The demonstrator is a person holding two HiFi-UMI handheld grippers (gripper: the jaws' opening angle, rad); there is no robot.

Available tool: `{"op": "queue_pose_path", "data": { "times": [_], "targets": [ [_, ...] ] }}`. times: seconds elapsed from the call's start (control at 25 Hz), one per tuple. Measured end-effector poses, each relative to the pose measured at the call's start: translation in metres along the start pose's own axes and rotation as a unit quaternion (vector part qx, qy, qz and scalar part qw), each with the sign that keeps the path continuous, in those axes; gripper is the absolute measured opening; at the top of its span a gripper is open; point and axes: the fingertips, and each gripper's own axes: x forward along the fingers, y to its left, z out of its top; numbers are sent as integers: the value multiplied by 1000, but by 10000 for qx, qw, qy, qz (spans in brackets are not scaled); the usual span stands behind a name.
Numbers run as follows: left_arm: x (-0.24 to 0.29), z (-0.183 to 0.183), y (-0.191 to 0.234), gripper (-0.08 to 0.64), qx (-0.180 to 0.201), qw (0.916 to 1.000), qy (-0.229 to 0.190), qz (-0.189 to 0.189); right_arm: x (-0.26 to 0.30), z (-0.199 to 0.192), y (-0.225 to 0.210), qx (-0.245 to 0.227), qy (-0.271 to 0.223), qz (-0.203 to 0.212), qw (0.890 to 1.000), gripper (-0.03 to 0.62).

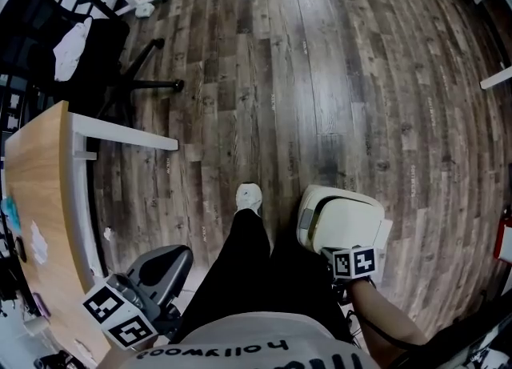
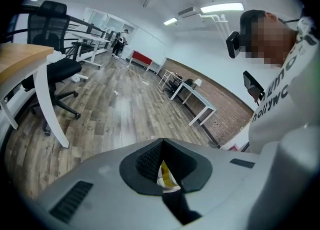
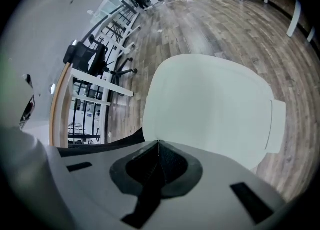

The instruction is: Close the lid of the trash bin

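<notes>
Right gripper (image 3: 158,144), jaws pinched together on nothing, is bearing down on the cream lid (image 3: 210,104) of the trash bin (image 1: 307,223), which is sitting on the floor well off the worktop's (image 1: 40,175) long edge. Lid is looking practically flat, so I'm calling this the finishing press, needing one firm push straight down; left gripper (image 2: 162,145), jaws also together, is idling.

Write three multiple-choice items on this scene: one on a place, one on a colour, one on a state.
1. Where does the bin stand on the floor?
A. left of the shoe
B. right of the shoe
C. far ahead of the shoe

2. What colour is the lid?
A. white
B. red
C. black

3. How do the right gripper jaws stand?
A. wide apart
B. clamped on the lid's edge
C. together, empty

Key: B, the head view shows the bin just right of the shoe; A, the lid shows white in the right gripper view; C, the jaws meet with nothing between them.
</notes>
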Motion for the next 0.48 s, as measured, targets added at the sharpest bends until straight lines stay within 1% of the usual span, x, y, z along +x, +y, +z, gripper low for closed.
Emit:
{"op": "queue_pose_path", "data": {
  "times": [0.12,0.28,0.48],
  "targets": [
    [5,-5,3,5,-6,9999,113,-28,10,2,-2,35,136,39,9999,11],
    [10,1,6,5,129,9997,176,-61,22,6,-5,-136,259,5,9996,11],
    [4,3,14,5,243,9994,251,84,38,4,-5,6,292,49,9996,11]
  ]
}}
